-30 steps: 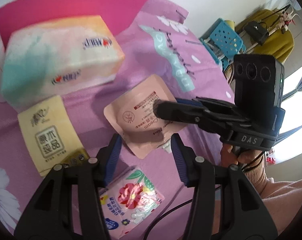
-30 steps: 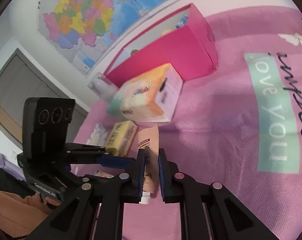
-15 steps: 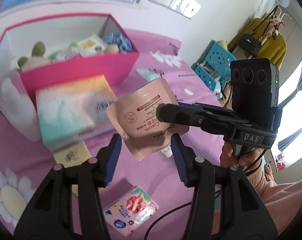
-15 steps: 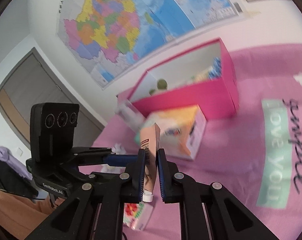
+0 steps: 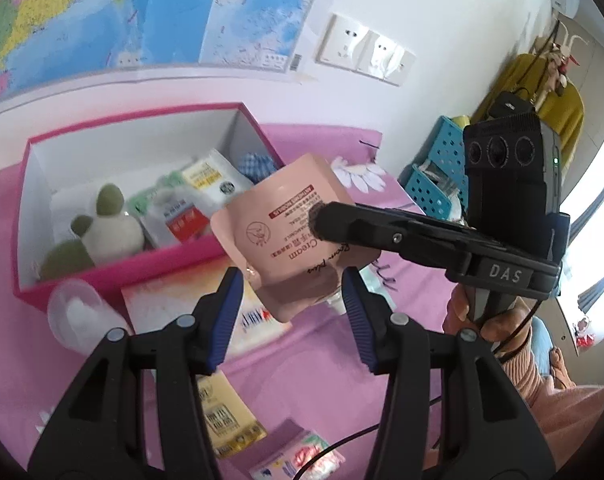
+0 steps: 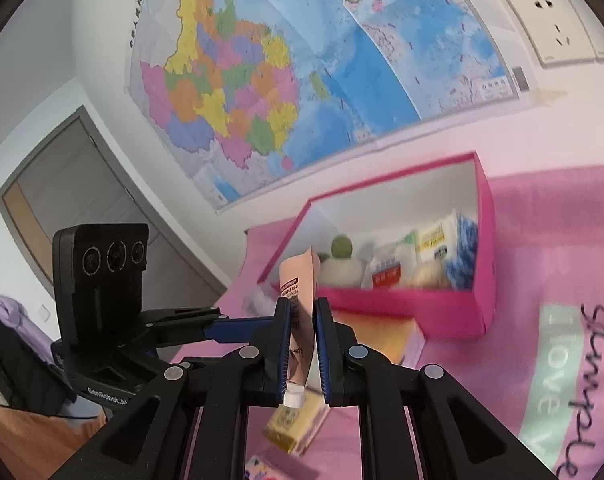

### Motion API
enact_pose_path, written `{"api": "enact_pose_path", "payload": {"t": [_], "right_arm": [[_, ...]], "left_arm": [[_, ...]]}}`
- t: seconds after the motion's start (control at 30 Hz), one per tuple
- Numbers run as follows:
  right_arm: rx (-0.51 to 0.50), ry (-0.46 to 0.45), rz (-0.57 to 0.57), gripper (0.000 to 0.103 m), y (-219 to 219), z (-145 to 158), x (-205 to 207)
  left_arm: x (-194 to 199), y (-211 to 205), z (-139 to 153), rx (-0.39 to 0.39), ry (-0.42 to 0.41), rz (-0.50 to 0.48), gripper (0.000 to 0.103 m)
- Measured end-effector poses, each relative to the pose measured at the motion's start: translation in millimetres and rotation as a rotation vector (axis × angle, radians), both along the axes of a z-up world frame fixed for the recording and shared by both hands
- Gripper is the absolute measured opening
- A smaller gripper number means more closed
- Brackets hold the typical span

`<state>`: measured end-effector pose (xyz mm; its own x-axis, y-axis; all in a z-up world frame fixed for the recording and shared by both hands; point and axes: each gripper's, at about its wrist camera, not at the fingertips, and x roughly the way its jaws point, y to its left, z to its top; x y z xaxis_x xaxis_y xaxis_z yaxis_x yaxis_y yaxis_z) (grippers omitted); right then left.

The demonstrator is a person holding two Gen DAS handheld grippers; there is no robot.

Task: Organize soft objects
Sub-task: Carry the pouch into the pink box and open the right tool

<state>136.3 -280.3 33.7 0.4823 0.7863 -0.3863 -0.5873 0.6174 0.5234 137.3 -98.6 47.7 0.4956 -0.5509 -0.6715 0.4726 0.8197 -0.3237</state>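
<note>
Right gripper (image 6: pixel 303 344) is pinching pink pouch (image 5: pixel 297 236) above the pink box (image 5: pixel 149 268); left gripper (image 5: pixel 291 312) is hanging spread, empty.

Right wrist view: box contents (image 6: pixel 418 258) blurred, labels unreadable. Floral packet (image 6: pixel 261 470) cut off at bottom edge. Left wrist view: cream pouch (image 5: pixel 289 236) hides part of tissue pack (image 5: pixel 189 300); pouch print too small to read. Flower-print packet (image 5: pixel 297 458) cropped at lower edge.

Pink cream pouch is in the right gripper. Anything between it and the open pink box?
Nothing visible blocks it. The cream pouch hangs clamped in the right gripper, above the tissue pack lying before the pink box. The box's top is open.
</note>
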Motion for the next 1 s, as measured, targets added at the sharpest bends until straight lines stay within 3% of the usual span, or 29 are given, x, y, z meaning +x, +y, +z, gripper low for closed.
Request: {"api": "enact_pose_path", "payload": {"t": [0.5, 0.77, 0.87, 1.0], "right_arm": [[0.019, 0.049, -0.039, 0.011, 6, 5, 75], [0.013, 0.108, -0.086, 0.011, 7, -10, 113], [0.003, 0.124, -0.102, 0.011, 9, -16, 123], [-0.028, 0.115, -0.142, 0.013, 12, -16, 126]], "left_arm": [[68, -7, 9, 0.060, 0.038, 0.077, 0.052], [103, -10, -3, 0.076, 0.090, 0.091, 0.052], [109, -17, -6, 0.110, 0.084, 0.097, 0.052], [112, -16, -13, 0.099, 0.094, 0.095, 0.052]]}}
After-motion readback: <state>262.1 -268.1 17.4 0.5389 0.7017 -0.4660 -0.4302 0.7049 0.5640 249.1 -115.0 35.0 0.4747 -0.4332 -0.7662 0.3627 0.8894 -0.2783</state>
